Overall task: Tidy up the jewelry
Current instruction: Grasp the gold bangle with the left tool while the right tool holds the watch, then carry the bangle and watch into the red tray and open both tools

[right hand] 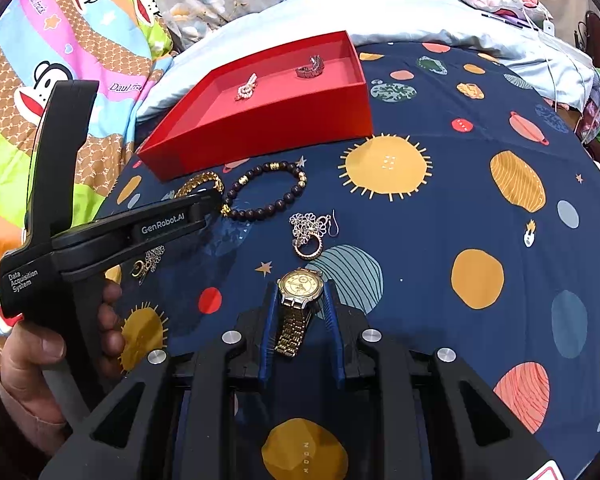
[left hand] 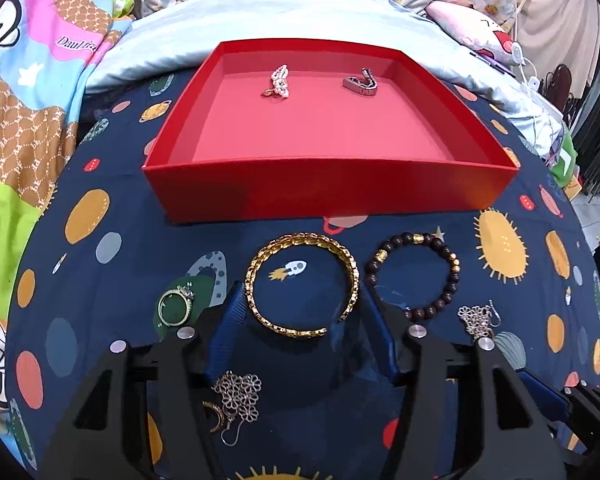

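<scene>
Navy planet-print cloth [left hand: 112,248] covered the work surface, with a cartoon quilt [left hand: 28,92] at the left edge of both views. Left wrist view, left to right: a ring [left hand: 175,307] lay lower left; the left gripper [left hand: 300,300] had its blue fingers [left hand: 231,308] spread wide on either side of the gold bangle [left hand: 302,285], apparently not gripping it; a flower earring [left hand: 236,400] lay between the finger bases; a bead bracelet [left hand: 414,274] and a second earring [left hand: 478,318] lay to the right. At upper centre, the red tray [left hand: 328,192] held a pearl piece [left hand: 279,82] and a silver piece [left hand: 360,82]. Right wrist view: at lower centre, the right gripper [right hand: 300,294] had its fingers [right hand: 269,320] parted, flanking a gold watch [right hand: 298,308] lying on the cloth; whether they touched it could not be told.
</scene>
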A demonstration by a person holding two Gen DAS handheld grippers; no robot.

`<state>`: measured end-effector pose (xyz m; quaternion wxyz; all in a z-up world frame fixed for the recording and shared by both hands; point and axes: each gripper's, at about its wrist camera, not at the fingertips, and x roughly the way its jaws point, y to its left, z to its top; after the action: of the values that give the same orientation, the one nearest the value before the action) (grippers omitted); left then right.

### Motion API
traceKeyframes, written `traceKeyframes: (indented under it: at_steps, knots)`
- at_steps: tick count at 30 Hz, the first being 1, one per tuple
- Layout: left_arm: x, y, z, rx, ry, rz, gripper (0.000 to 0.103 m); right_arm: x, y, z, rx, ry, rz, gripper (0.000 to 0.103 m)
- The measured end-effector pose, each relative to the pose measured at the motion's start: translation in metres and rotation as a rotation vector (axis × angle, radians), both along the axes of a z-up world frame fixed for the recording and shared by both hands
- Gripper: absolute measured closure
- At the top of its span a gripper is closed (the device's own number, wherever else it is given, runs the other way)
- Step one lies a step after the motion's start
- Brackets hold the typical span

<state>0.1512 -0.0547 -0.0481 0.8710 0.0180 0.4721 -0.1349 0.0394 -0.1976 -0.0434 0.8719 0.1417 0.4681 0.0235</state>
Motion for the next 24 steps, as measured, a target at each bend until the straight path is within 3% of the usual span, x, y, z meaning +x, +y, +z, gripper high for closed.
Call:
traceKeyframes:
  at_steps: [11,24]
  knots:
    - [-0.029,0.029,0.037,-0.05,-0.033,0.013,0.048,-0.01,0.002,0.033,0.001,-0.073,-0.001,0.082]
    - [-0.041,0.072,0.098,-0.078,-0.156,0.044,0.048,0.005,-0.008,0.09,-0.003,-0.206,-0.018,0.082]
